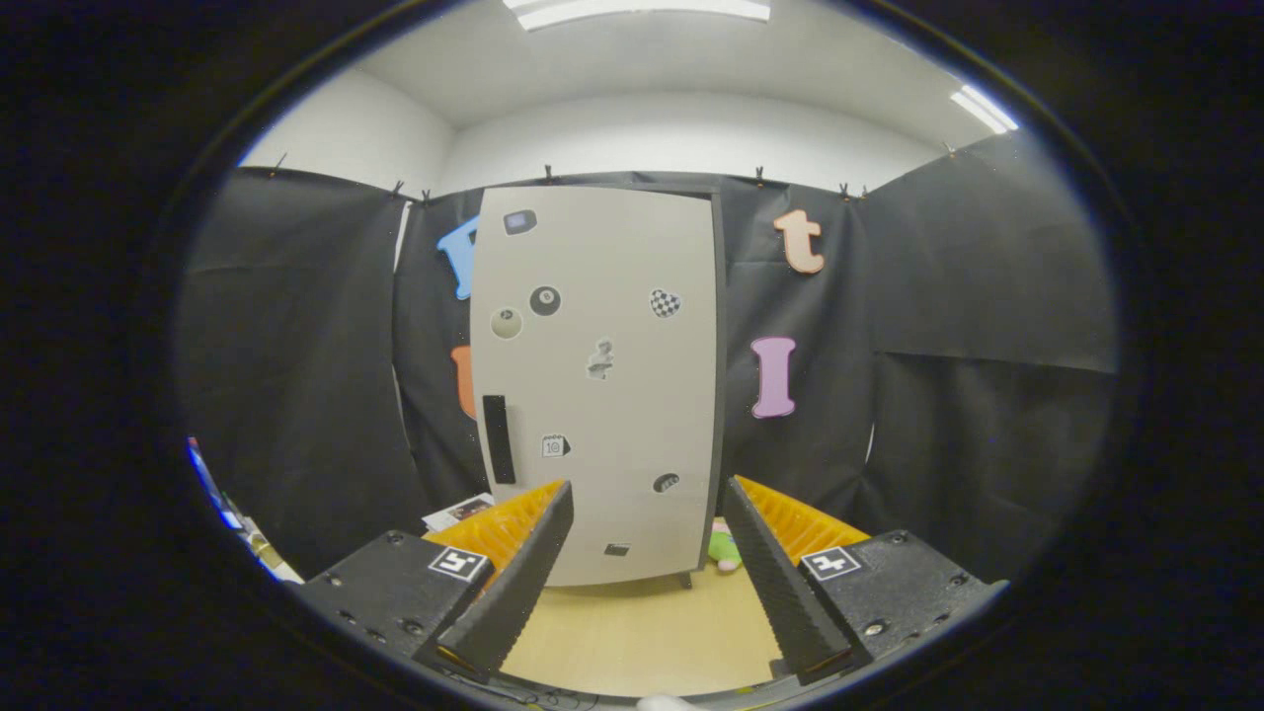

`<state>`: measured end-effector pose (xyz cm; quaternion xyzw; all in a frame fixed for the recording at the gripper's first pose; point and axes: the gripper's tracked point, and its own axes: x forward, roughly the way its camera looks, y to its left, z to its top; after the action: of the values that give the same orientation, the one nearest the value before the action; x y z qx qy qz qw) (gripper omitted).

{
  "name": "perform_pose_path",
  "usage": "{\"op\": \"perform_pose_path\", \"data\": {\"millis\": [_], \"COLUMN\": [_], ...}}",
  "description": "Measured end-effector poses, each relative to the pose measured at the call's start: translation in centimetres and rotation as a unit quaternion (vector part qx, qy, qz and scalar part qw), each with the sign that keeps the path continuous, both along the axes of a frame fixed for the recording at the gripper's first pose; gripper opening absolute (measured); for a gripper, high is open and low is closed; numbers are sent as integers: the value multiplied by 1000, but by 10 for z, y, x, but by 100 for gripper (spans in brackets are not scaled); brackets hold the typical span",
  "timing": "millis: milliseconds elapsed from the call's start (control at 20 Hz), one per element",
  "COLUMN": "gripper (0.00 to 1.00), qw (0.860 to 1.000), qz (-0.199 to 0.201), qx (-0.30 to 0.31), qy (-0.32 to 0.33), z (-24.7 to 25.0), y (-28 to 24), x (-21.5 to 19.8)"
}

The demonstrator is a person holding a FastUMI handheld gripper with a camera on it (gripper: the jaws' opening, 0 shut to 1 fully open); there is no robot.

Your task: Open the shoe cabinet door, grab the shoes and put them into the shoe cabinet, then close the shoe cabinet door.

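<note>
I am holding the gripper (647, 553) with its fingers spread wide and gripping nothing, facing the shoe cabinet (602, 385) beyond them. Its door (632, 434) is sitting shut, handle (499, 438) at the left edge. A green-and-pink item (728, 549), perhaps a shoe, is lying by the cabinet's right foot on the wooden surface (642, 632). A shut door fits either end of the task.

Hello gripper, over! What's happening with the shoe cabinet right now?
Gripper open, fingers holding nothing. Shoe cabinet door shut, beyond the fingers, black handle on its left side. Green and pink thing by the cabinet's right foot, too small to tell.
</note>
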<state>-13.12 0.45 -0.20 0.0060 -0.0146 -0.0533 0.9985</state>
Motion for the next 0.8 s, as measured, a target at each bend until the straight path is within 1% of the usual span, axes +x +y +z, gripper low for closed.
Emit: {"op": "perform_pose_path", "data": {"millis": [250, 700, 800], "gripper": [100, 100, 100], "qw": [1000, 1000, 1000], "qz": [0, 12, 11], "qx": [3, 0, -3], "qy": [-4, 2, 1], "z": [4, 0, -1], "y": [-5, 1, -5], "x": [-1, 1, 2]}}
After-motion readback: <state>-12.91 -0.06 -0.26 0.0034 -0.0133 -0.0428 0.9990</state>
